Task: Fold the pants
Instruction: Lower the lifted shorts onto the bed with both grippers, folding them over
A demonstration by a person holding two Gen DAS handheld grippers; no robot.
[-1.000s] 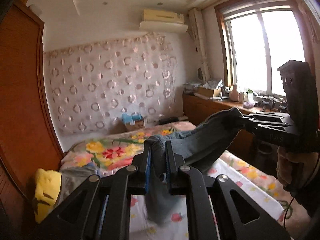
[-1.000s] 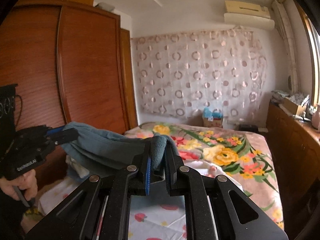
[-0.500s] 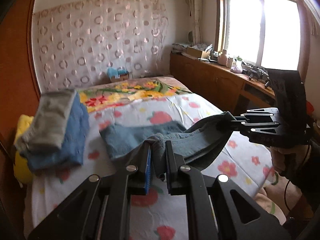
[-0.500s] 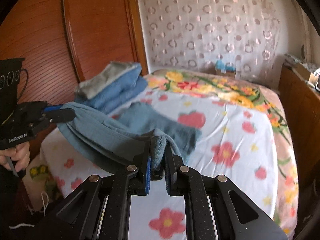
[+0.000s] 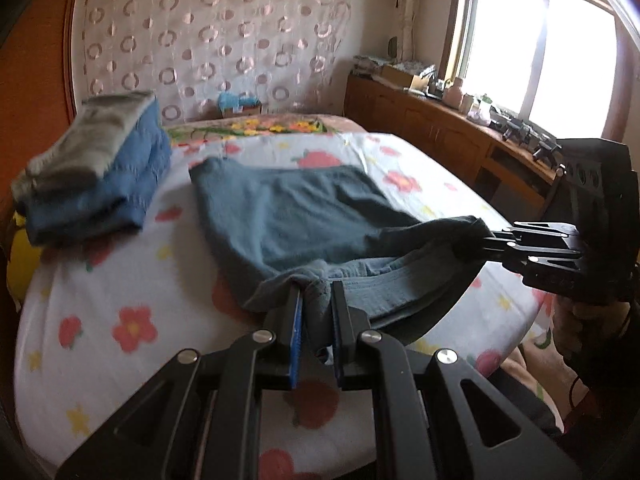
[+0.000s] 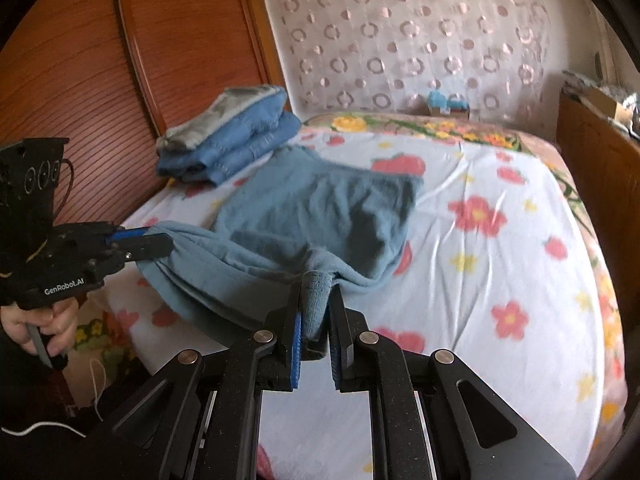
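Grey-blue pants (image 5: pixel 288 216) (image 6: pixel 320 204) lie mostly spread on the flowered bed sheet (image 5: pixel 100 280) (image 6: pixel 500 280). Their near edge hangs lifted between the two grippers. My left gripper (image 5: pixel 316 292) is shut on a bunched corner of that edge, and it also shows at the left of the right wrist view (image 6: pixel 160 242). My right gripper (image 6: pixel 316 292) is shut on the other corner; in the left wrist view the same gripper (image 5: pixel 486 236) sits at the right, fabric sagging between the two. A hand (image 6: pixel 36 324) holds the left handle.
A stack of folded blue and grey clothes (image 5: pixel 92 176) (image 6: pixel 236 132) sits at the far left of the bed beside the wooden wardrobe (image 6: pixel 100 60). A wooden sideboard (image 5: pixel 432 136) with clutter runs under the window on the right. A patterned curtain (image 5: pixel 208 40) hangs behind.
Both grippers came down with the pants, which hung in the air before. Most of the cloth now rests flat on the sheet, and only the gripped edge stays raised.
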